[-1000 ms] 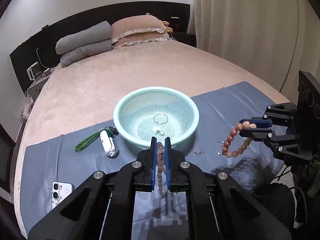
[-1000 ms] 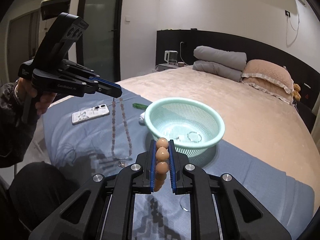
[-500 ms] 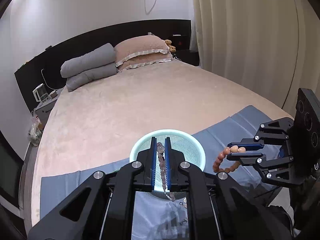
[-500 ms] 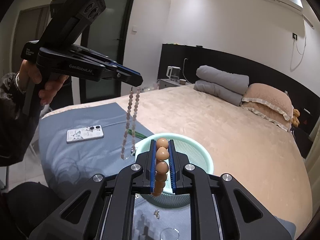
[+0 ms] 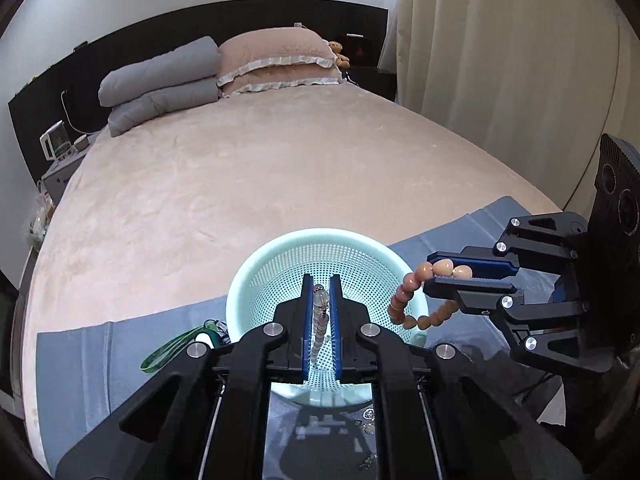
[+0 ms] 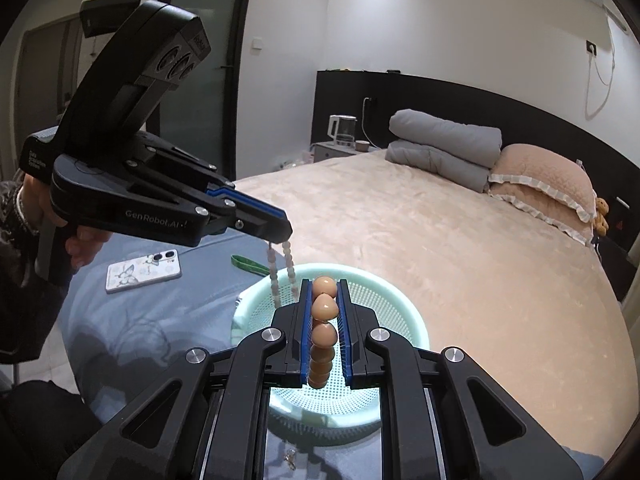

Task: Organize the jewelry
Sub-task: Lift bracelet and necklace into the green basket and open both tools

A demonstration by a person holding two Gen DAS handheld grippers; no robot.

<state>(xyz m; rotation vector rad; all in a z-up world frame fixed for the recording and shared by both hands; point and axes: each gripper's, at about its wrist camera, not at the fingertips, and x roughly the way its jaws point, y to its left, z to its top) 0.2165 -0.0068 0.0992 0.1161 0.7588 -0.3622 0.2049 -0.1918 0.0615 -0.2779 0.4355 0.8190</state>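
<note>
A mint green basket (image 5: pixel 256 280) stands on a blue cloth (image 5: pixel 80 360) on the bed; it also shows in the right wrist view (image 6: pixel 412 320). My left gripper (image 5: pixel 321 292) is shut on a pale beaded necklace (image 5: pixel 318 332) that hangs down over the basket, seen too in the right wrist view (image 6: pixel 274 276). My right gripper (image 6: pixel 325 292) is shut on an orange bead bracelet (image 6: pixel 322 336) above the basket; from the left wrist view the bracelet (image 5: pixel 404 300) hangs at the basket's right rim.
A phone (image 6: pixel 143 270) lies on the cloth at left. A green strap (image 5: pixel 168 354) and a small white item lie left of the basket. Small earrings (image 5: pixel 368 416) lie on the cloth in front of it. Pillows (image 5: pixel 276 60) are at the bed's head.
Both grippers rose with their jewelry and moved in over the basket. The necklace now hangs into the basket's mouth and the bracelet sits over its right rim.
</note>
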